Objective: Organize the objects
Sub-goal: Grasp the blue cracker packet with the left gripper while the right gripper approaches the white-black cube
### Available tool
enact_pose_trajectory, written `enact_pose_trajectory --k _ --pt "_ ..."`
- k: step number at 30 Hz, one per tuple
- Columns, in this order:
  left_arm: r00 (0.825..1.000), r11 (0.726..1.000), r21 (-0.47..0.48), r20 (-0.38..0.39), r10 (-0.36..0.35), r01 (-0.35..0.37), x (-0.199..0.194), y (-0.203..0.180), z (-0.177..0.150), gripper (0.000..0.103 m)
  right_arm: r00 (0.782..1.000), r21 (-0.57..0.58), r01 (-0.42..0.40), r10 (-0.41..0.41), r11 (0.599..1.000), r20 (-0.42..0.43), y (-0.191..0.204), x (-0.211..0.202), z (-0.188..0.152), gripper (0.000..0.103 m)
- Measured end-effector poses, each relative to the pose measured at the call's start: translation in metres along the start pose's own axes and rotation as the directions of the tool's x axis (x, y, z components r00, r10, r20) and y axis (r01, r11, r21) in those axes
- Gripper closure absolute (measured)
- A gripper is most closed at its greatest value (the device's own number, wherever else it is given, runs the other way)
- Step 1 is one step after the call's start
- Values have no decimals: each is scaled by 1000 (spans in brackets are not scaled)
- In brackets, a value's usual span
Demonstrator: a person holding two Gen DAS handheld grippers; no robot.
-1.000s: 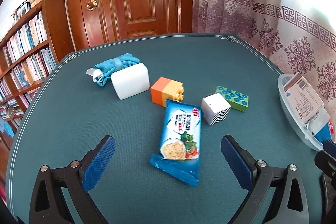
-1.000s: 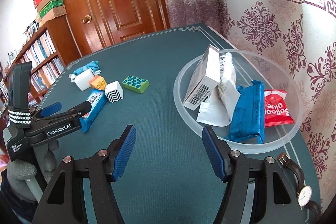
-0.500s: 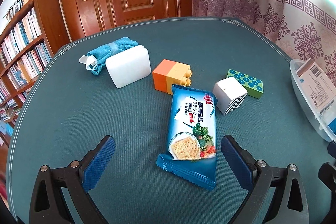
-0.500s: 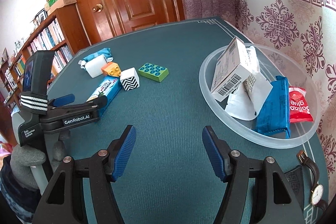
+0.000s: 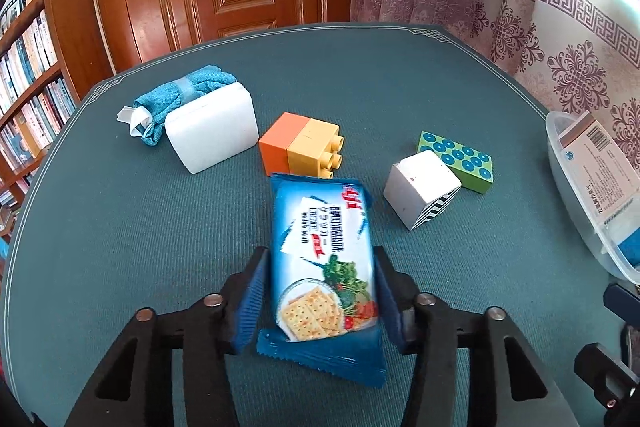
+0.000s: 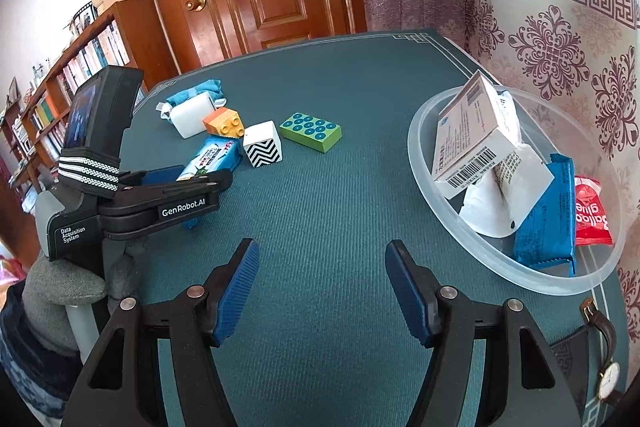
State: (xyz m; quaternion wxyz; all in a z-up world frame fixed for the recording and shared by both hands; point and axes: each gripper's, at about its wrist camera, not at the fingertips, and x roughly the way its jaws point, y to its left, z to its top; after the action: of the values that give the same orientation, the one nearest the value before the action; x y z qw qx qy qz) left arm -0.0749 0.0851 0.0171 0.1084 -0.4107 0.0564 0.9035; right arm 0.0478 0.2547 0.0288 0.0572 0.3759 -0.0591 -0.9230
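A blue cracker packet point(image 5: 320, 211) lies flat on the green table between my left gripper's point(image 5: 321, 253) jaws. The jaws are closing, and both blue pads touch the packet's long sides. Beyond it sit an orange-and-yellow brick point(image 5: 300, 147), a white cube with zigzag sides point(image 5: 420, 187), a green block with blue dots point(image 5: 456, 161), a white block point(image 5: 212, 131) and a blue cloth point(image 5: 180, 95). In the right wrist view my right gripper point(image 6: 322, 245) hovers open over bare table with nothing between its fingers. To its right is a clear plastic bowl point(image 6: 424, 195).
The bowl holds a white box point(image 6: 468, 139), a blue packet point(image 6: 548, 215), a red packet point(image 6: 592, 211) and a white pouch. A wristwatch point(image 6: 608, 375) lies at the table's near right corner. A bookshelf, a wooden door and a curtain surround the table.
My left gripper moved forward over the cracker packet, and its wide-open jaws closed in on the packet's sides. The right gripper drifted slightly and stayed open.
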Motion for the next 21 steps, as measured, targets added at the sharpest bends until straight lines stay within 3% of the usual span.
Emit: enact_pose_trajectory --k 7,14,21 --pt "1000 998 -59 16 -5 6 -11 18 -3 59 999 -28 -28 27 999 -18 17 17 14 36" --pt "994 989 -137 76 73 -62 -29 43 -2 59 997 -30 -55 53 998 -48 32 47 35 36" --pt "993 979 -187 67 96 -82 -29 58 -2 59 997 -53 -40 37 998 -63 46 79 54 37"
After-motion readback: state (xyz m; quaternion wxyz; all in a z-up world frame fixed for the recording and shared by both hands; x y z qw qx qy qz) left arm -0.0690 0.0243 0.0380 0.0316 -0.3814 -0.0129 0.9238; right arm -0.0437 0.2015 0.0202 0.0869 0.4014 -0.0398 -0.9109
